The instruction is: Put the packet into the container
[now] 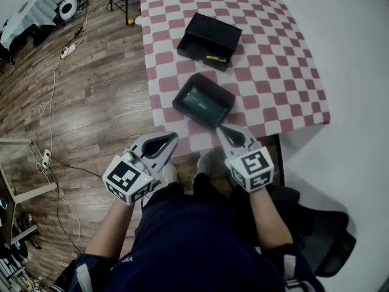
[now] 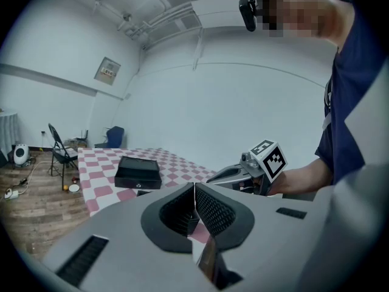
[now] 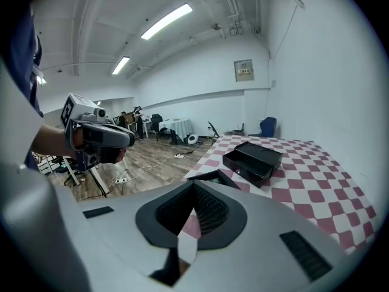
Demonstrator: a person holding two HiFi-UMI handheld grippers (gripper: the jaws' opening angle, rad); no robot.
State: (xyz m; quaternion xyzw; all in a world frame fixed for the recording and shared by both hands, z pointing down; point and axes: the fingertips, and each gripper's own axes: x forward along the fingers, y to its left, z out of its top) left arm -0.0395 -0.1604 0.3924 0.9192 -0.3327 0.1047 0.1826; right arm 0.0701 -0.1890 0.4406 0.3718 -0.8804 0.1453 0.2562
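Note:
An open black container [image 1: 203,100] sits near the front edge of the checkered table, and a greenish packet [image 1: 200,101] lies inside it. A second black box [image 1: 209,38] stands farther back; it shows in the left gripper view [image 2: 138,171] and the right gripper view [image 3: 252,160] too. My left gripper [image 1: 173,136] hovers off the table's front left corner, its jaws shut with nothing between them [image 2: 194,190]. My right gripper [image 1: 222,128] hangs just in front of the container, also shut and empty [image 3: 193,187]. Only the container's near corner [image 3: 209,176] shows past its jaws.
The red-and-white checkered cloth [image 1: 273,72] covers the table. Wooden floor with cables [image 1: 55,84] lies to the left, and a black chair [image 1: 322,236] stands behind at the right. A white wall [image 1: 352,53] borders the table's right side.

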